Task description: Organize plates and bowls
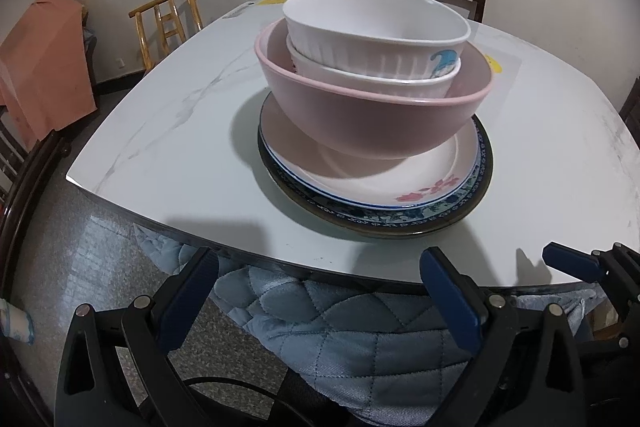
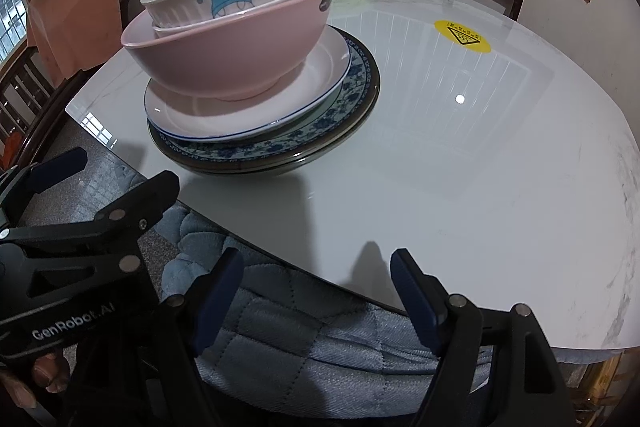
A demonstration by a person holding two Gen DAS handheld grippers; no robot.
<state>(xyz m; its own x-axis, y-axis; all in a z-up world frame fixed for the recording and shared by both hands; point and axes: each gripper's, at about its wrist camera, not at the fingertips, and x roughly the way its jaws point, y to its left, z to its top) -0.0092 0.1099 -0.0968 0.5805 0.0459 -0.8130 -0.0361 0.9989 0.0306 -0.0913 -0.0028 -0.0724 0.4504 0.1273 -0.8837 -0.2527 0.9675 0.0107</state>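
Spread blue fingers [image 1: 450,301] — beyond, pink bowl [image 1: 372,115] cradling ribbed white bowls [image 1: 376,31]

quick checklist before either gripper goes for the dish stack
1. Left gripper open, nothing between its fingers: ok.
2. Right gripper open, nothing between its fingers: ok.
3. Both grippers clear of the stack, back at the near table edge: ok.
4. Two white bowls nested inside the pink bowl: ok.
5. Top white bowl level: not ok, it sits tilted in the right wrist view.
6. Pink bowl sits on the white plate, over the blue patterned plate and a dark plate: ok; whether the plates sit flat, cannot tell.
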